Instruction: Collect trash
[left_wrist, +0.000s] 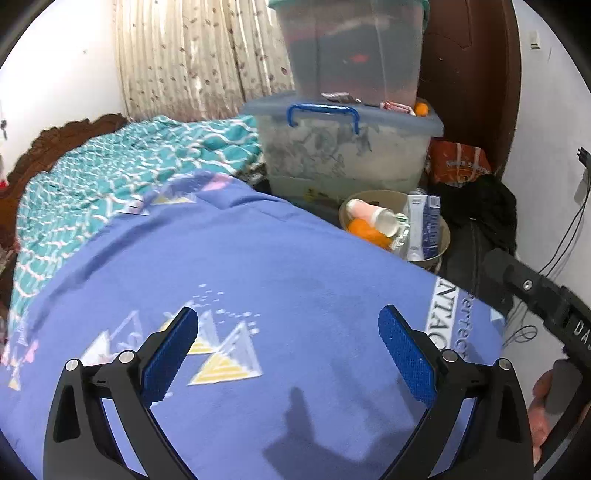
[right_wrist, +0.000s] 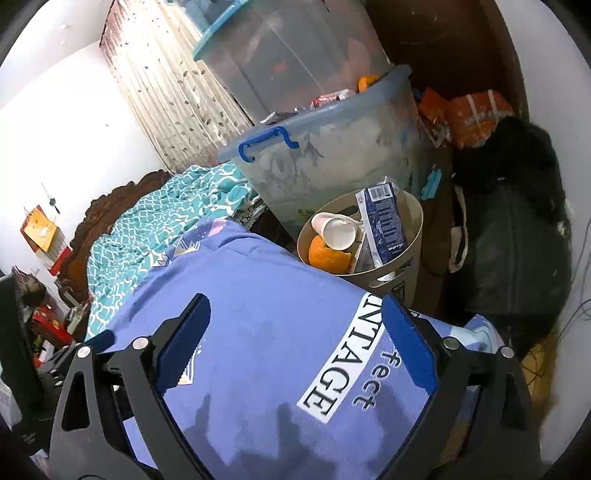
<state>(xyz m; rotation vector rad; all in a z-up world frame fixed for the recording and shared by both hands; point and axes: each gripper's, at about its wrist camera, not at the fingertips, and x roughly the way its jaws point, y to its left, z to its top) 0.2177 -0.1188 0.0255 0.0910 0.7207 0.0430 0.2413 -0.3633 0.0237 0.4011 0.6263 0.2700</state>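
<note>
Left gripper was wide open, nothing between the blue pads, hanging over a purple printed cloth spread on the bed. Right gripper was likewise spread wide and empty, over the same cloth near its white "VINTAGE"-type lettering. In the left view, the right gripper's black body and part of the hand holding it showed at the right edge.

Trash was already in a beige round waste bin standing just past the cloth's far edge. Contents: a white paper cup lying on its side, an orange peel below it and touching it, a dark blue carton standing tilted against the right wall, and some clear plastic between them, type unclear. Same bin in the left view, same items: cup, peel, carton.

Behind the bin stood a translucent storage box with blue latch handle; contents whitish, can't identify. A second translucent tub sat stacked on its lid, with small wrappers and an orange beside it on that lid. A black bag was right of the bin, orange packaging behind it. A teal patterned blanket lay on the bed to the left.
</note>
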